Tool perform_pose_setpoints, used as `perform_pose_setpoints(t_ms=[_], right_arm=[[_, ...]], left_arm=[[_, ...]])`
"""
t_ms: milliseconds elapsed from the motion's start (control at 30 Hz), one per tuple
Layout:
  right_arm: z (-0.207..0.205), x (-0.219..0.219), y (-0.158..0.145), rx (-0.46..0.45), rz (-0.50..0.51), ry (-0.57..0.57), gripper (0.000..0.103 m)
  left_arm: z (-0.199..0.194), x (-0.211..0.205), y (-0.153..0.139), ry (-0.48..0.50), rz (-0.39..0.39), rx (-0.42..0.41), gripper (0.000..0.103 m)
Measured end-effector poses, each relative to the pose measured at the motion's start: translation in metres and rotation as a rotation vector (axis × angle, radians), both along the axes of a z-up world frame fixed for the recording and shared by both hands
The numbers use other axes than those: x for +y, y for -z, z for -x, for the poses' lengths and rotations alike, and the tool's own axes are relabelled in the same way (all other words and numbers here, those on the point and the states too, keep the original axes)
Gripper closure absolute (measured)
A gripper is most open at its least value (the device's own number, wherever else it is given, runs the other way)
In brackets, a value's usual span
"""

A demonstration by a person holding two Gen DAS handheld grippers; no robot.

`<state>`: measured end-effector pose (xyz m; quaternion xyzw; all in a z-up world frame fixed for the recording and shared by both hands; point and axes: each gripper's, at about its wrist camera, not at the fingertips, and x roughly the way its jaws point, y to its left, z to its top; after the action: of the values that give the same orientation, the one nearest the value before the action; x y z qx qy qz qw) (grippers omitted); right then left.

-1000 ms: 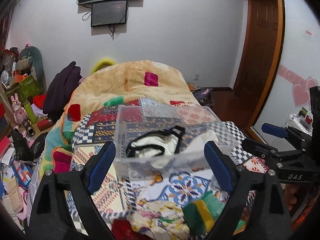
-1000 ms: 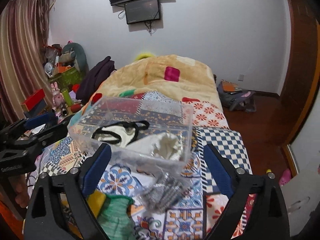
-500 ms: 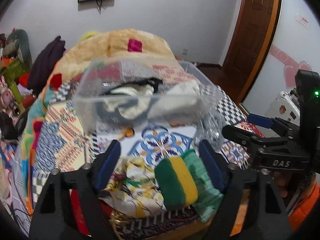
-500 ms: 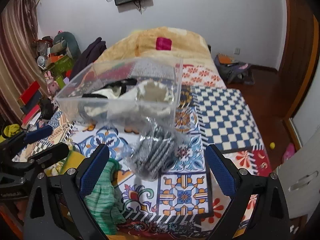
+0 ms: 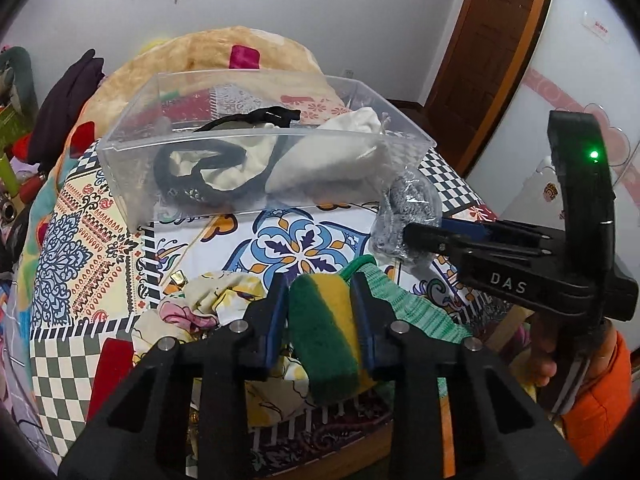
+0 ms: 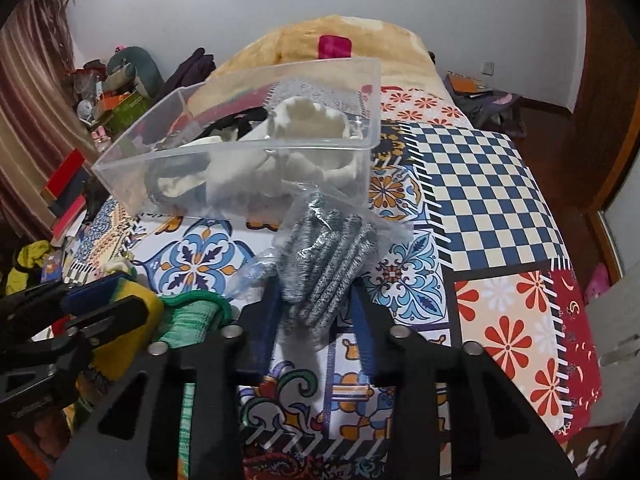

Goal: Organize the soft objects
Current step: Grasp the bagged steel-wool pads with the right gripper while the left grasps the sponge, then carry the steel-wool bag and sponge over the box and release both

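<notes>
With 2 pickups in hand just in front of the clear box [image 5: 256,160] on the bed, the left gripper [image 5: 320,304] is clamped on a sponge [image 5: 324,332] and the right gripper [image 6: 316,300] on bagged socks [image 6: 328,256], so each probably needs lifting over the box's near wall.

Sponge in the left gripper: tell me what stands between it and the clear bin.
Nothing visible blocks it. The sponge sits clamped in the left gripper, and only open patterned bedspread lies before the clear bin. The bin's top is open; clothes already inside leave room.
</notes>
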<state>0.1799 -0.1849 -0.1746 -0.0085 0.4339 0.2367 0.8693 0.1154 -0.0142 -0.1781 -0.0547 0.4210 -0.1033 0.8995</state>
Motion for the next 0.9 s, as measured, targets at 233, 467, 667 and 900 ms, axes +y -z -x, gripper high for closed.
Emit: perform_pose_setpoints(t_ms=[233,467,667,900], right_arm=[[0.010,0.002,-0.012,-0.042,-0.003,-0.020,0.085],[0.023,0.006,-0.037,-0.107,-0.034,-0.060,0.085],[0.029,0.015,-0.061,-0.174,-0.069,-0.082,0.085],[0.022,0.029,-0.090,-0.270,-0.087,-0.102,0.085]], left_arm=[[0.005,0.008,-0.013,-0.016,0.013,-0.034,0.078],[0.013,0.017,-0.043,-0.037,0.036,-0.117,0.078],[0.014,0.028,-0.071,-0.068,0.042,-0.199,0.078],[-0.001,0.050,-0.096,-0.130,0.047,-0.273,0.078]])
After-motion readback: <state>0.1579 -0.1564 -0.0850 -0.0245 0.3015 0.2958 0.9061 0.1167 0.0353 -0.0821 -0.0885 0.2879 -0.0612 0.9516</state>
